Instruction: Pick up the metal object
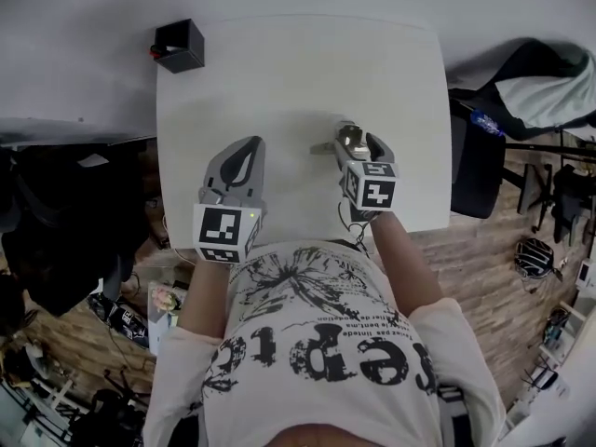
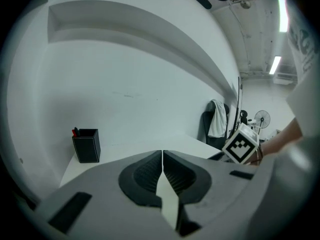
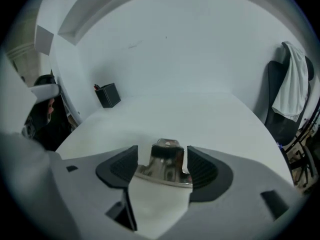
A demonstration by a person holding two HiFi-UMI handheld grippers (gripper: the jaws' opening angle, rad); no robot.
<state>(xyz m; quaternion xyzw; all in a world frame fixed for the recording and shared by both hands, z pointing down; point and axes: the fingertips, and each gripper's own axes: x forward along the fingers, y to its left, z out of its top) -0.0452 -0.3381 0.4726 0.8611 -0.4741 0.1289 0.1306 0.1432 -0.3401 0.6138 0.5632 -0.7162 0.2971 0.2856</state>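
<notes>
A: Right gripper (image 3: 161, 157): jaws spread wide, one on each side of the metal object (image 3: 167, 170). That's centre-right in the head view, on the white table (image 1: 279, 73). The pads aren't pressing, and there's a sliver of gap at the left pad.

B: So it isn't lifted?

A: I'd judge not. It seems to be resting on the tabletop. The wide stance probably clears its flared base before a squeeze.

B: And the left gripper (image 2: 162, 156)?

A: Jaws closed on nothing, lower centre-left, likely parked out of the way. Black pen holder (image 1: 179, 47) upper left, well apart.

Metal object (image 1: 348, 138) partly behind right gripper (image 1: 359, 142)
</notes>
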